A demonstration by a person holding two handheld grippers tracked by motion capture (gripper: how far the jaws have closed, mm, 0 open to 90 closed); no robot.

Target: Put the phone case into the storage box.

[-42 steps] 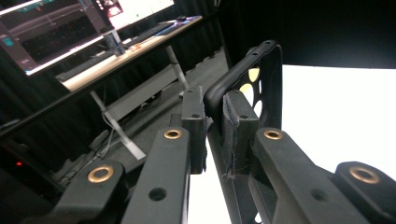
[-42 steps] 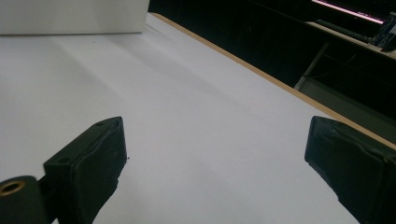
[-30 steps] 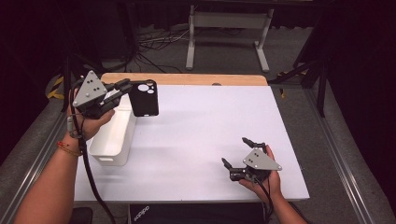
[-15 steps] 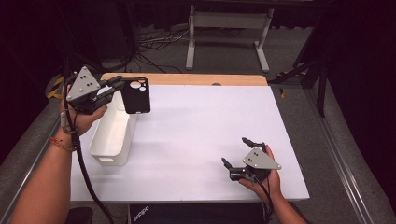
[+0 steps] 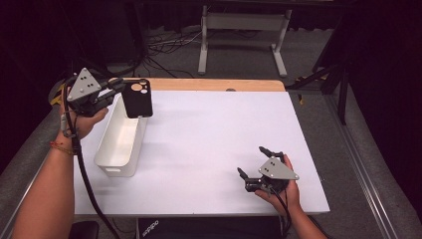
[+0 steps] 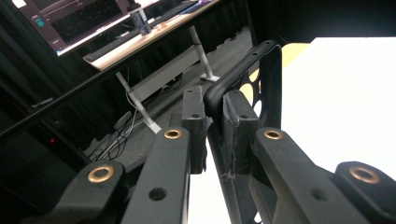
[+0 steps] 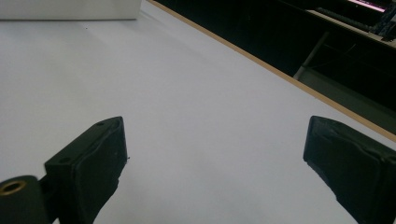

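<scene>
The left gripper (image 5: 118, 89) holds a black phone case (image 5: 137, 98) by one edge; in the left gripper view the two pads (image 6: 236, 123) are clamped tight on the rim of the case (image 6: 268, 74), with only the thin wall between them. The case hangs upright over the far end of the white bin (image 5: 107, 149), its lower edge at or just above the bin's far rim, camera cut-outs uppermost.

Handling, as a judgement: the case is an empty shell, therefore light; the wall looks thin and somewhat flexible, so it may bow under a hard pinch; the surface appears matte and offers fair friction against the padded jaws. The preferred grip point is the rim along a long side, as held now; a grip at the cut-out corner offers less material and is more likely to slip or twist. It is unlikely to suffer from a short drop.

Containers: the bin is a long, open-topped, white tub standing at the left edge of the white table (image 5: 219, 139); the part of its interior that is visible appears empty.

The right gripper (image 5: 258, 169) rests low at the near right of the table, jaws spread wide, nothing between them; the right gripper view confirms bare tabletop (image 7: 196, 112) between the pads.
</scene>
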